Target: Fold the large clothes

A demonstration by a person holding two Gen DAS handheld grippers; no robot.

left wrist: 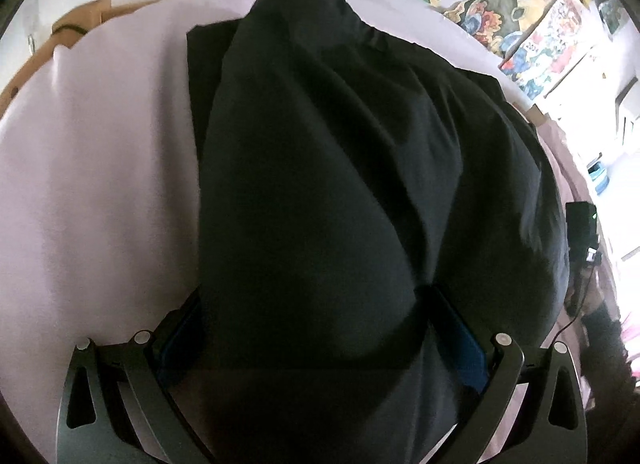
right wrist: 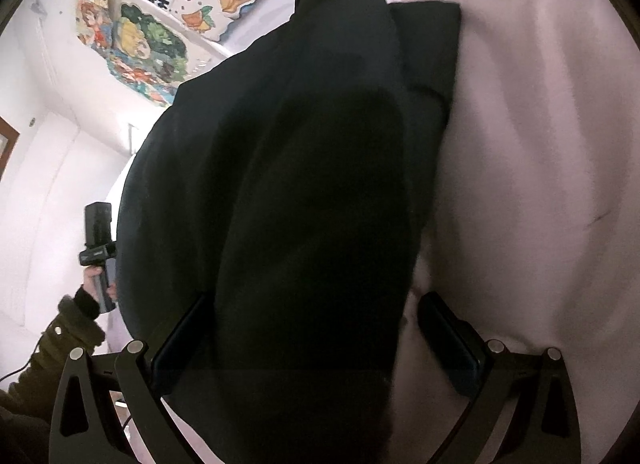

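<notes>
Left wrist view. The left gripper [left wrist: 316, 328] was seen with its jaws spread wide, the dark garment [left wrist: 340, 168] filling the gap between them. Whether any cloth was actually pinched could not be told; the pads were not closed on it. Risk judged: if the jaws were shut on too thick a bunch, the layers could slide unevenly and the fold edge would skew. The garment was draped in a long mound over the pale pink sheet [left wrist: 100, 168], with a flatter folded portion showing at its far left edge.

Right wrist view. The right gripper [right wrist: 316, 328] was likewise wide open, its left finger against the cloth and its right finger apart from it, over the sheet. No grip was evident. Risk judged: a closure here could catch the sheet together with the garment and drag both. The fabric was recorded as black, matte, softly creased and bulky, lying along the sheet's left side. The person's other hand [right wrist: 98, 284], holding the left device, was visible beside it.
</notes>
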